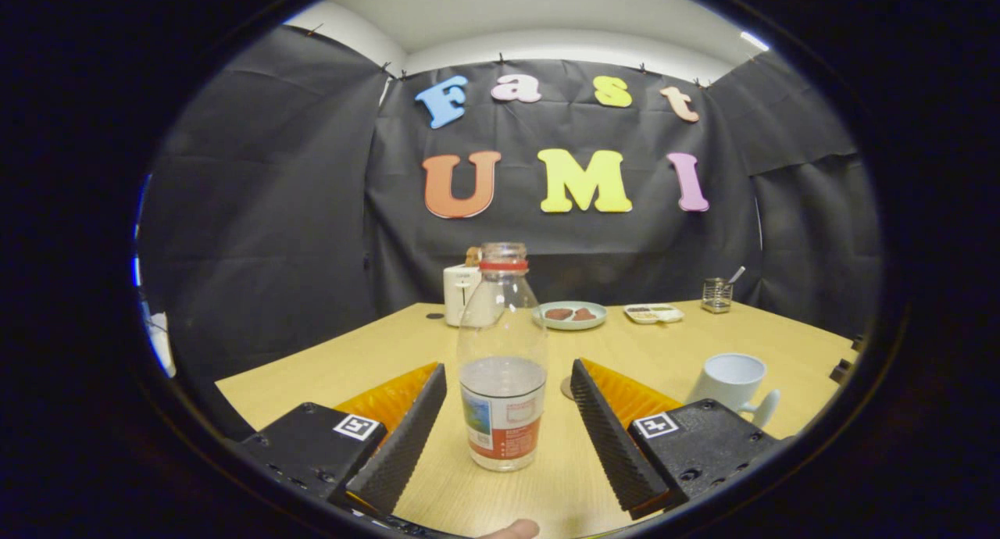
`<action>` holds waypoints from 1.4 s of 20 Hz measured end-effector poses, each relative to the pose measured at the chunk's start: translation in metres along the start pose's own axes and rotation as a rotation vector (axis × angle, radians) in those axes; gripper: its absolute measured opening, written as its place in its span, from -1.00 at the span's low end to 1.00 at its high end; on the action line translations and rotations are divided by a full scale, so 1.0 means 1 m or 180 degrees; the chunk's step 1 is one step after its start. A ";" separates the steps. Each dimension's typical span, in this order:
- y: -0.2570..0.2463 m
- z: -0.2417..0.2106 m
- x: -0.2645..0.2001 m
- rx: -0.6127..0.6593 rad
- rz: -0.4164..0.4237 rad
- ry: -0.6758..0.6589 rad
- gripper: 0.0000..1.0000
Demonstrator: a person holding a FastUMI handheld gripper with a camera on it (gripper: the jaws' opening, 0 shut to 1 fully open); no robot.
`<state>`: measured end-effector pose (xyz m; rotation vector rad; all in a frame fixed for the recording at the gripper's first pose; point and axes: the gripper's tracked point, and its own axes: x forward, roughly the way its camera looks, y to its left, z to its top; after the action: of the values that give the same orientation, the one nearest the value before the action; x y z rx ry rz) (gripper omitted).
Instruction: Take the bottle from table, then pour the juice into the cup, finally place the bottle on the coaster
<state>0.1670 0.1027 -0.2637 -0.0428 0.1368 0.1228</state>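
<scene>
A clear plastic bottle (pixel 502 367) with a red neck ring and no cap stands upright on the wooden table (pixel 328 367), holding a little clear liquid. It stands between the two black ribbed fingers (pixel 406 426) of my gripper (pixel 508 379), which is open, with a gap on each side of the bottle. A white cup (pixel 733 381) with its handle toward me sits just beyond the right finger. A small round brown coaster (pixel 567 387) lies flat behind the bottle, partly hidden by the right finger.
At the back of the table stand a white toaster (pixel 462 293), a pale plate (pixel 570 315) with two brown pieces, a small divided tray (pixel 653 313) and a wire holder (pixel 716 294). A fingertip (pixel 512 530) shows at the near edge.
</scene>
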 end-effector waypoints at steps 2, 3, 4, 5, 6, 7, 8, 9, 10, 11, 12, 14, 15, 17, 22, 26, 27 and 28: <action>0.002 -0.006 0.014 -0.0037 -0.0042 0.0019 1.00; 0.000 -0.007 0.021 -0.0063 -0.0085 -0.0011 1.00; -0.003 -0.007 0.029 -0.0091 -0.0146 -0.0036 1.00; -0.006 -0.010 0.036 -0.0124 -0.0210 -0.0052 1.00; -0.010 -0.011 0.042 -0.0152 -0.0284 -0.0082 1.00; -0.017 -0.008 0.045 -0.0164 -0.0388 -0.0149 1.00; -0.021 -0.008 0.048 -0.0139 -0.0444 -0.0193 1.00; -0.017 -0.010 0.046 -0.0064 -0.0393 -0.0187 0.66; -0.015 -0.011 0.045 0.0018 -0.0355 -0.0143 0.64; -0.012 -0.010 0.043 0.0039 -0.0292 -0.0093 0.63; -0.012 -0.007 0.039 0.0067 -0.0273 -0.0074 0.61; -0.005 0.003 0.034 0.0254 -0.0130 -0.0057 0.58; -0.001 0.006 0.033 0.0332 -0.0064 -0.0028 0.58; 0.000 0.017 0.028 0.0470 -0.0023 0.0003 0.58; 0.005 0.053 0.021 0.1133 0.0102 -0.0044 0.57; -0.010 0.079 0.018 0.1732 0.0187 -0.0179 0.56; -0.015 0.084 0.017 0.1860 0.0196 -0.0194 0.56; -0.022 0.087 0.017 0.1963 0.0181 -0.0195 0.56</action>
<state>0.1982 0.0877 -0.1796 0.5798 0.1102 0.1344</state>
